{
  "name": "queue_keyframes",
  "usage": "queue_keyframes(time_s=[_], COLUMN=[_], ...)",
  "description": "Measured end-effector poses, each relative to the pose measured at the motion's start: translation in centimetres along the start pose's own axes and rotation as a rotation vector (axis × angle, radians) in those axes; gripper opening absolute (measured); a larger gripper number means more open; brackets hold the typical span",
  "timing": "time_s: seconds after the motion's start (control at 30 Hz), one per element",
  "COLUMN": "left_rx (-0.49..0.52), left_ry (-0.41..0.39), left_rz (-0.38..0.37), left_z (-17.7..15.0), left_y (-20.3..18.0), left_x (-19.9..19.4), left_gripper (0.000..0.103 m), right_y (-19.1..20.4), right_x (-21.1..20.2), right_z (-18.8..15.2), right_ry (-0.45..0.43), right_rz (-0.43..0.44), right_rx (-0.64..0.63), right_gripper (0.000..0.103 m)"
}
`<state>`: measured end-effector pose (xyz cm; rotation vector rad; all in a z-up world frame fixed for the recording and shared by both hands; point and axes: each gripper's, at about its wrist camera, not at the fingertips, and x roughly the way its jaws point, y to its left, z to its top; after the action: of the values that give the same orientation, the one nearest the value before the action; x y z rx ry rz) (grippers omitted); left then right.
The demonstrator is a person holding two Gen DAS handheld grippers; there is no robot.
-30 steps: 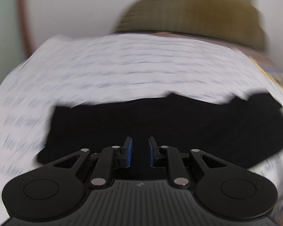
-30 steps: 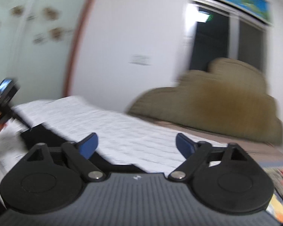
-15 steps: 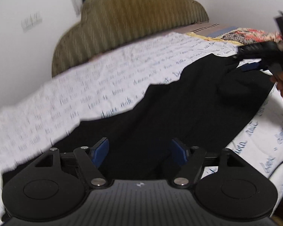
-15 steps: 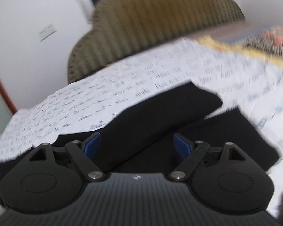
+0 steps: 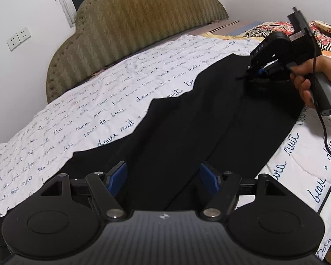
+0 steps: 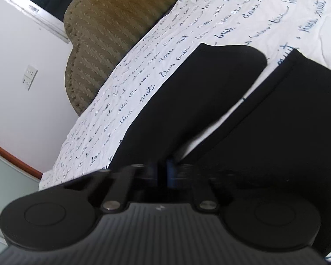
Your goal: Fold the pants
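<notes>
Closing within the last half second, the right hand-held gripper point(image 5: 252, 71) now pinches the black pants point(image 5: 187, 132) at two o'clock on the bed point(image 5: 99, 101). The left hand-held gripper point(image 5: 163, 176) has spread apart over the near edge, gripping nothing. Judged from this, a fold lift is being set up.

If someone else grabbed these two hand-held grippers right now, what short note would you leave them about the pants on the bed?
Left hand-held gripper: jaws have just opened, pants between them but not pinched.
Right hand-held gripper: jaws have just closed on the far edge of the black pants.
Pants lie spread along the white sheet with blue writing, in front of the olive headboard; the two legs lie apart at one end.
Done: the right has its pinch.
Left: pinch the near edge with the left, then fold.
</notes>
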<state>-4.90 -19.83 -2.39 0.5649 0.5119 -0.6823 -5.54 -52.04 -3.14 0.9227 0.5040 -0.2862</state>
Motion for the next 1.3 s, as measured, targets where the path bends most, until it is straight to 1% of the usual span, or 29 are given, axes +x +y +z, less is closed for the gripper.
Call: queue_keyframes(time_s=[0.13, 0.27, 0.33, 0.43, 0.47, 0.5, 0.53, 0.6, 0.63, 0.67, 0.7, 0.73, 0.77, 0.87, 0.93, 0.97, 1.1, 1.17, 1.23, 1.27, 1.3], left_rx=[-0.016, -0.081, -0.112, -0.154, -0.169, -0.191, -0.215, -0.264, -0.288, -0.318, -0.346, -0.369, -0.381, -0.375, -0.356, -0.346, -0.318, -0.328, -0.337, -0.329, -0.317], left_ry=[0.015, 0.019, 0.01, 0.01, 0.013, 0.015, 0.014, 0.002, -0.007, -0.015, -0.019, -0.019, -0.017, -0.006, -0.011, -0.012, -0.027, -0.045, -0.043, -0.043, -0.044], left_rz=[-0.001, -0.031, -0.039, -0.021, -0.014, -0.004, 0.003, 0.024, 0.042, 0.061, 0.073, 0.075, 0.069, 0.064, 0.072, 0.07, 0.072, 0.049, 0.023, 0.018, 0.021], left_z=[-0.5, -1.0, -1.4, -2.0, -2.3, -2.6, -2.8, -3.3, -3.5, -3.7, -3.8, -4.0, -4.1, -4.6, -5.2, -5.5, -6.3, -6.4, -6.2, -6.1, -6.1], left_y=[0.2, 1.4, 2.1, 3.4, 3.8, 4.2, 4.7, 5.6, 5.9, 6.3, 6.7, 7.1, 7.3, 7.6, 7.5, 7.3, 6.3, 6.0, 5.6, 5.3, 5.1], left_x=[0.2, -0.5, -1.1, -1.8, -1.9, -2.0, -2.1, -2.4, -2.5, -2.7, -2.8, -2.9, -3.1, -3.6, -4.1, -4.3, -5.1, -5.3, -5.2, -5.2, -5.4], left_gripper=[0.072, 0.072, 0.072, 0.072, 0.072, 0.072, 0.072, 0.072, 0.072, 0.072, 0.072, 0.072, 0.073, 0.073, 0.078, 0.084, 0.084, 0.084, 0.084, 0.084, 0.084], right_y=[0.5, 1.4, 1.4, 1.2, 1.0, 0.8, 0.9, 1.5, 1.9, 2.3, 2.7, 3.3, 4.0, 5.6, 6.2, 6.4, 6.8, 6.9, 7.2, 7.4, 7.3], right_x=[-3.0, -6.9, -9.2, -12.6, -13.3, -13.6, -13.6, -13.2, -12.6, -11.7, -10.7, -9.7, -8.6, -6.8, -5.7, -5.4, -6.1, -5.9, -5.1, -4.7, -4.3], right_z=[-0.7, -1.1, -1.6, -2.3, -2.5, -2.6, -2.7, -3.7, -4.4, -5.3, -6.1, -7.1, -8.0, -9.8, -10.5, -10.9, -12.7, -13.0, -13.1, -13.2, -13.2], right_ry=[-0.07, -0.141, -0.178, -0.235, -0.235, -0.216, -0.177, -0.124, -0.083, -0.033, 0.007, 0.038, 0.066, 0.107, 0.143, 0.151, 0.144, 0.154, 0.155, 0.145, 0.147], right_rz=[0.008, 0.007, -0.012, -0.079, -0.101, -0.112, -0.106, -0.056, -0.021, 0.014, 0.049, 0.075, 0.087, 0.083, 0.067, 0.057, 0.041, 0.064, 0.085, 0.075, 0.06], right_rx=[-0.02, -0.066, -0.084, -0.136, -0.153, -0.167, -0.184, -0.198, -0.195, -0.18, -0.16, -0.143, -0.144, -0.163, -0.144, -0.137, -0.102, -0.073, -0.076, -0.088, -0.083], right_gripper=[0.007, 0.007, 0.006, 0.005, 0.005, 0.006, 0.008, 0.01, 0.012, 0.022, 0.046, 0.055, 0.06, 0.06, 0.06, 0.06, 0.06, 0.063, 0.063, 0.05, 0.019])
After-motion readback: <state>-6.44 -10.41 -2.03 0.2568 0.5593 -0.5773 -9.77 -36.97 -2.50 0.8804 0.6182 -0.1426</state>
